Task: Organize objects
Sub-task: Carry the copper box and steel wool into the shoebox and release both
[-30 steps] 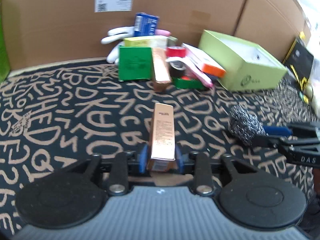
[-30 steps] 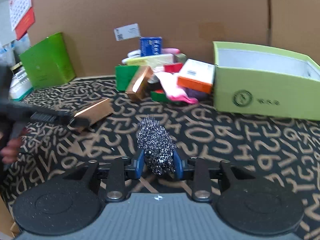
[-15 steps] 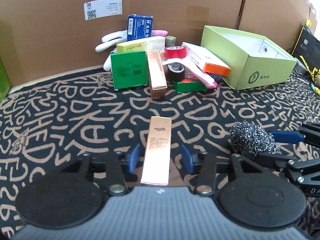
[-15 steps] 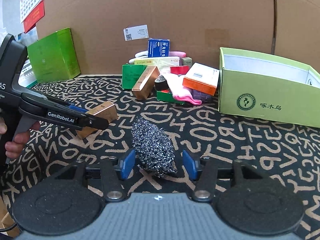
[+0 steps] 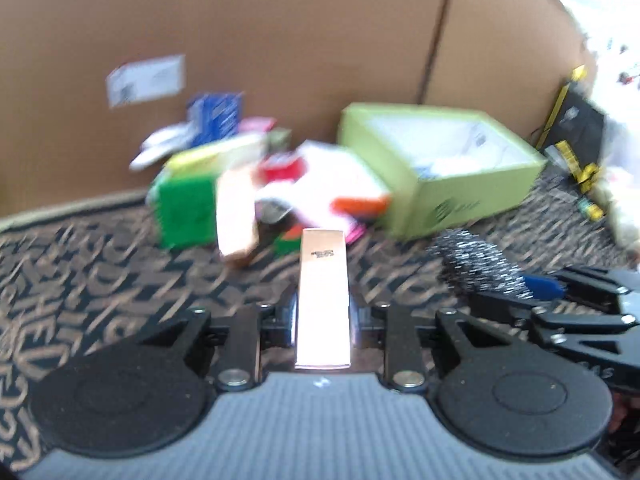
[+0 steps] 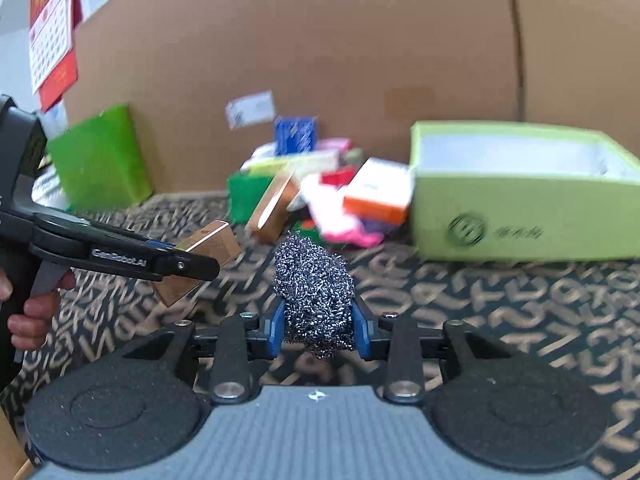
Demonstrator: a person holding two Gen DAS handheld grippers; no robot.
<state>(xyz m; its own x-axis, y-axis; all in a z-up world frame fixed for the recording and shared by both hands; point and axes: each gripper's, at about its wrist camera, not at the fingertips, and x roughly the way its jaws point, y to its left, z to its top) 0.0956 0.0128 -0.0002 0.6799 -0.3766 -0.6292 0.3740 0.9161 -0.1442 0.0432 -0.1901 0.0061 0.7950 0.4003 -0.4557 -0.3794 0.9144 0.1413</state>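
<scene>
Copper box [image 5: 323, 300], seemingly lifted off the carpet since before, glossy, slim.

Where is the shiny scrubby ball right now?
The steel wool ball sits between the closing jaws of the right gripper, low in the middle of the right wrist view, in front of the light green box.

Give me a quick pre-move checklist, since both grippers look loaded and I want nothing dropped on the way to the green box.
1. Left gripper closing on copper box, box between pads: ok.
2. Right gripper closing on steel wool, pads pressing it: ok.
3. Both loads lifted off the mat: cannot tell.
4. Lime-green box open on top: ok.
5. Space left inside it: cannot tell.
</scene>
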